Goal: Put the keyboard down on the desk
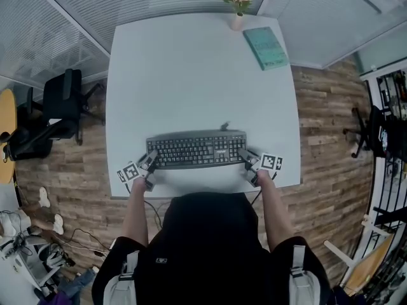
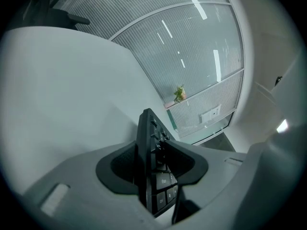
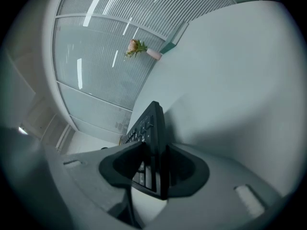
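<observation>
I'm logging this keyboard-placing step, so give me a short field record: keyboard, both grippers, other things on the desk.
object: dark grey keyboard, at near edge of white desk; whether it rests there, cannot tell
left gripper: closed on keyboard's left end
right gripper: closed on its right end
far edge: pink flowers in small vase, teal book

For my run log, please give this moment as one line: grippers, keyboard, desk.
left gripper: shut on keyboard left end | right gripper: shut on right end | keyboard: at near edge of desk, touchdown unclear
</observation>
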Demonstrator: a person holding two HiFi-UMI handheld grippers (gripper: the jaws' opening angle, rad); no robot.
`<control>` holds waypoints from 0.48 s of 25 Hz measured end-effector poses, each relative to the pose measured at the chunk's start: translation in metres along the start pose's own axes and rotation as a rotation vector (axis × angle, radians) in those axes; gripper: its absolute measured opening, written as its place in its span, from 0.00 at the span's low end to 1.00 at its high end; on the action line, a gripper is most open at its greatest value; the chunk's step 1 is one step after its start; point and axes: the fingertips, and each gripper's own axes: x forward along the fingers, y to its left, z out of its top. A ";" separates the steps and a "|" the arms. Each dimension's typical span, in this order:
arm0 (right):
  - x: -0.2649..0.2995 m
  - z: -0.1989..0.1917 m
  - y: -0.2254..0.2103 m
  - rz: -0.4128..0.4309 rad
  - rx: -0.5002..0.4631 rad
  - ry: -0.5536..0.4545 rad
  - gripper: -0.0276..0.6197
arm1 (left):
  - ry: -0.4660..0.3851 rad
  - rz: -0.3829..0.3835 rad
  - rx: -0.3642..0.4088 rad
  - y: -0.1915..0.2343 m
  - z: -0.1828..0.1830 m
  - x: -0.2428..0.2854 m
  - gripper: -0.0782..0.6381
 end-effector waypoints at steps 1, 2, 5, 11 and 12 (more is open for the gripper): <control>0.001 0.000 -0.001 -0.005 -0.002 0.003 0.27 | -0.001 0.010 0.006 0.002 0.000 0.001 0.33; 0.002 -0.001 -0.002 -0.011 -0.002 0.004 0.27 | -0.006 0.018 0.012 0.003 0.001 0.001 0.34; 0.001 -0.001 -0.004 -0.037 -0.003 0.001 0.28 | -0.018 0.036 0.033 0.002 0.001 0.001 0.34; 0.003 0.000 -0.009 -0.073 -0.014 -0.008 0.28 | -0.009 0.084 0.077 0.007 0.004 0.004 0.36; 0.003 0.000 -0.009 -0.082 -0.016 -0.011 0.29 | -0.005 0.098 0.083 0.008 0.003 0.004 0.37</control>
